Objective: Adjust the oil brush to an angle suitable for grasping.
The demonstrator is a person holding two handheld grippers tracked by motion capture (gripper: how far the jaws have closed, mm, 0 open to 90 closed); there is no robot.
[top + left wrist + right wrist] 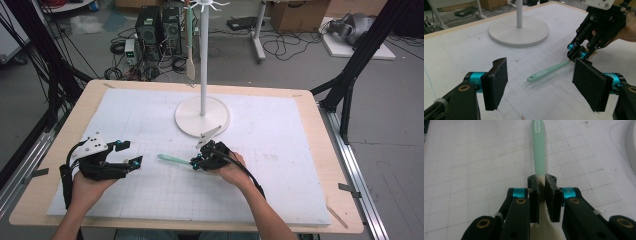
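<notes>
Mint-green spatula (173, 159) lies flat, handle pointing left from right tool (196, 163)

The mint spatula (548, 71) looks like smooth matt silicone, lying near the glossy white stand base (519, 31) on a wood-edged surface (90, 95) under matt gridded white foam.

**What I can't quite see**

My right gripper (541, 192) covers the spatula (538, 150) where handle meets cream blade, and the blade runs off the bottom edge. The handle lettering is too small to read. The stand (203, 55) is cut off at the top.
</notes>
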